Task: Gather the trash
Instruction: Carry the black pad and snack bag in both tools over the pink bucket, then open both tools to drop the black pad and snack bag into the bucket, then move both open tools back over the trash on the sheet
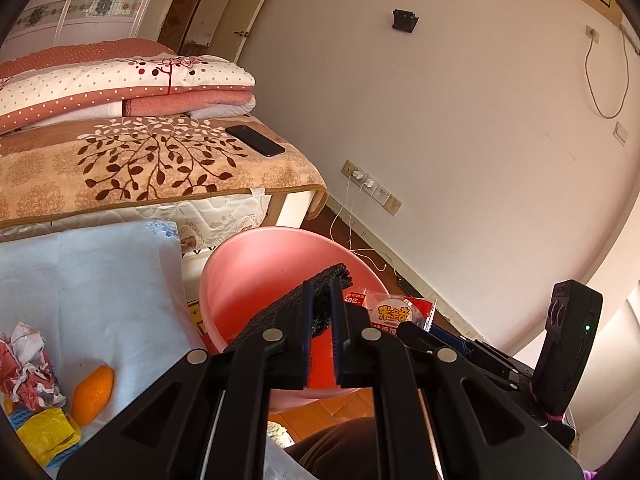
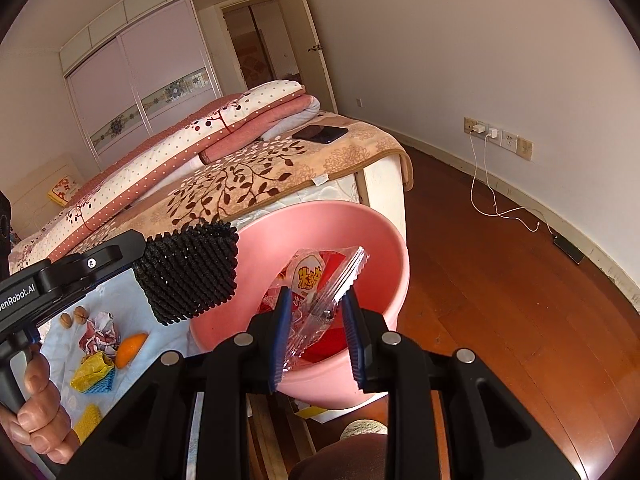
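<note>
Basin (image 2: 384, 240) — pink, red packaging at its bottom. Above its rim, the right gripper (image 2: 316, 336) pinches a clear snack wrapper (image 2: 320, 284), while the left gripper (image 1: 322, 312) clamps black mesh foam (image 2: 188, 272) just beside — both angled over the opening.

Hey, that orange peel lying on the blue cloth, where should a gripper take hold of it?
Pinch the orange peel across its narrow middle, coming straight down from above. It lies flat on the blue cloth as a long wedge, with crumpled paper close beside one end.
</note>
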